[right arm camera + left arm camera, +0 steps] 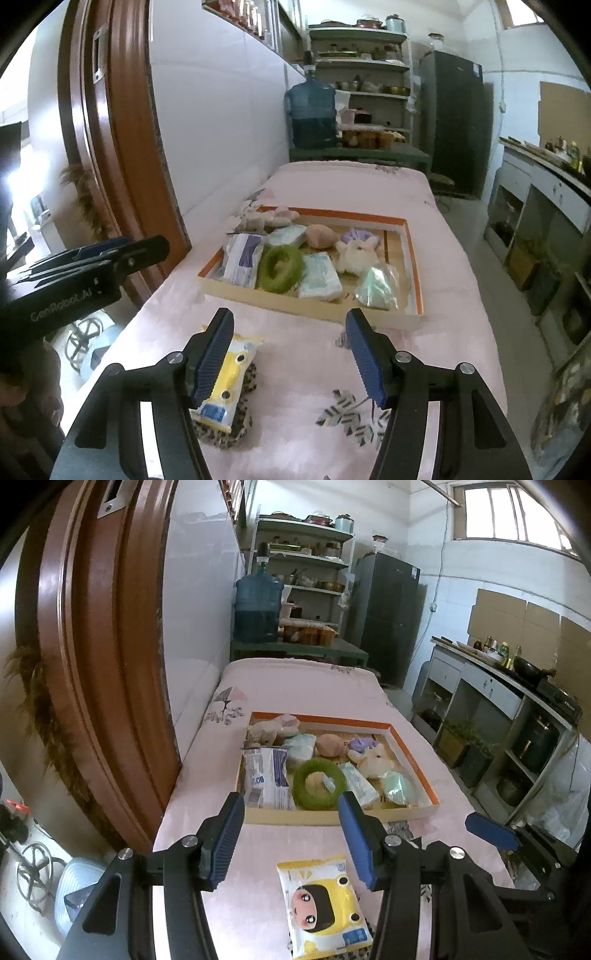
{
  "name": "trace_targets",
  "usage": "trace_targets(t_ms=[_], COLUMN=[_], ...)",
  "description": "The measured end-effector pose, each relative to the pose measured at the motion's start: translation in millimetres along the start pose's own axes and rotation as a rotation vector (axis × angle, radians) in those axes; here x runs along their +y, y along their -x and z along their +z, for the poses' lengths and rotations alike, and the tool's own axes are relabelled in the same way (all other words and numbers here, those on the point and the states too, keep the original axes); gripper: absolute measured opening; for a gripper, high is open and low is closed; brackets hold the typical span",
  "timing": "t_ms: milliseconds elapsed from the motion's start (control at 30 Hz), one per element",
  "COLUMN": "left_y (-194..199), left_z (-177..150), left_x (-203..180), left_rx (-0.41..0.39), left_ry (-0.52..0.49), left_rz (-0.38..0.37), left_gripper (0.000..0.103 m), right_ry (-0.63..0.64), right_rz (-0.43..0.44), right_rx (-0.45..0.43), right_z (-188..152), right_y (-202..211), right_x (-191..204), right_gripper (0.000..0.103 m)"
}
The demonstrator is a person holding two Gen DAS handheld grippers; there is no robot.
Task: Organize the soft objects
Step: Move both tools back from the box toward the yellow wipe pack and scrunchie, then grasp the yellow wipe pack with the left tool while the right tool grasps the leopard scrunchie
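Observation:
A shallow orange-rimmed tray [413,738] [415,254] on the pink-covered table holds several soft things: a green ring [318,782] [279,267], tissue packs [267,779] [317,275], a white plush [373,762] [356,254] and a pale green pouch [400,786] [376,288]. A yellow cartoon tissue pack [323,904] [225,384] lies on the table nearer to me, on top of a leopard-print item [236,424]. My left gripper [291,842] hovers open just above and behind the yellow pack. My right gripper [290,362] is open and empty, to the right of that pack.
A brown door frame [92,664] stands close on the left. Beyond the table are a blue water jug [258,605], shelves [310,565] and a dark fridge [388,616]. A counter [517,686] runs along the right. The pink cloth [314,369] between tray and grippers is bare.

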State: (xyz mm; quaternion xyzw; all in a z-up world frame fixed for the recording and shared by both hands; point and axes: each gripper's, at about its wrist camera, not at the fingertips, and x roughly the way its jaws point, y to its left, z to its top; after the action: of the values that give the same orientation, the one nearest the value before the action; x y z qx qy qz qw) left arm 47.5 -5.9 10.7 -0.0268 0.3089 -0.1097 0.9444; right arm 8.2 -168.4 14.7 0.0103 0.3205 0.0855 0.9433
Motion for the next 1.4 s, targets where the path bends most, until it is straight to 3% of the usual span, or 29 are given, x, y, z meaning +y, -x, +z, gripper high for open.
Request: trace_targets(t_ms=[600, 1367, 1400], left_y=[-5.5, -70.5, -71.5], left_z=[-25.5, -92.5, -93.5], left_x=[3.1, 17.8, 18.1], left_rx=[0.046, 0.268, 0.27], left_ry=[0.024, 0.184, 0.197], left_rz=[-0.029, -0.163, -0.184], left_gripper=[0.053, 0.053, 0.047], right_ry=[-0.032, -0.059, -0.061], right_rz=[-0.008, 0.036, 0.035], right_rx=[0.032, 0.123, 0.124], right_z=[-30.1, -55.2, -55.5], right_y=[2.3, -28.0, -28.4], right_x=[-9.3, -12.7, -13.6], right_gripper=[0.065, 0.065, 0.065])
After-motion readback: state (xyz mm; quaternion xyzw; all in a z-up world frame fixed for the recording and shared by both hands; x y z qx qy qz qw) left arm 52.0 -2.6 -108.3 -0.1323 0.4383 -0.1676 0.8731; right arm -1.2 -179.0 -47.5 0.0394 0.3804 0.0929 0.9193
